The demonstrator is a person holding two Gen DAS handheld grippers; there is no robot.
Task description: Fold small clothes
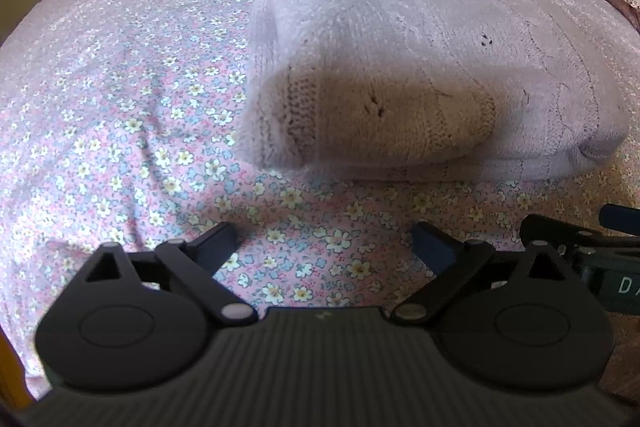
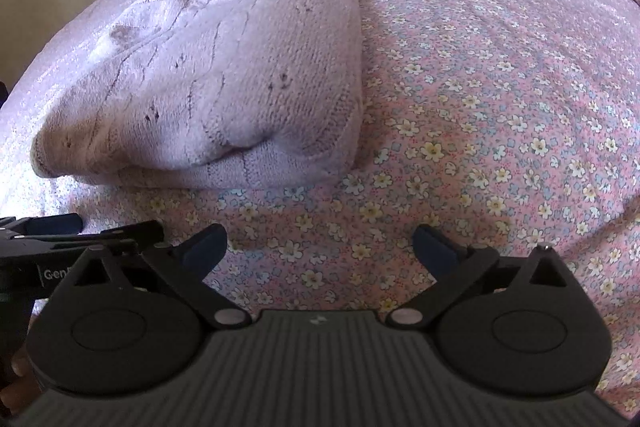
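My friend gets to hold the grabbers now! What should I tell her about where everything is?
Left hand-held gripper: open, nothing between its fingers, above the flowered pink bedsheet.
Right hand-held gripper: open and empty too, beside the left one.
The lilac knitted sweater lies on the sheet just beyond both grippers, already doubled over into a thick bundle. Neither gripper touches it.
Done: it looks folded at least once.
Left: its edges look puffy and uneven, so it may need another fold or tidying. No other small clothes show clearly in these views.
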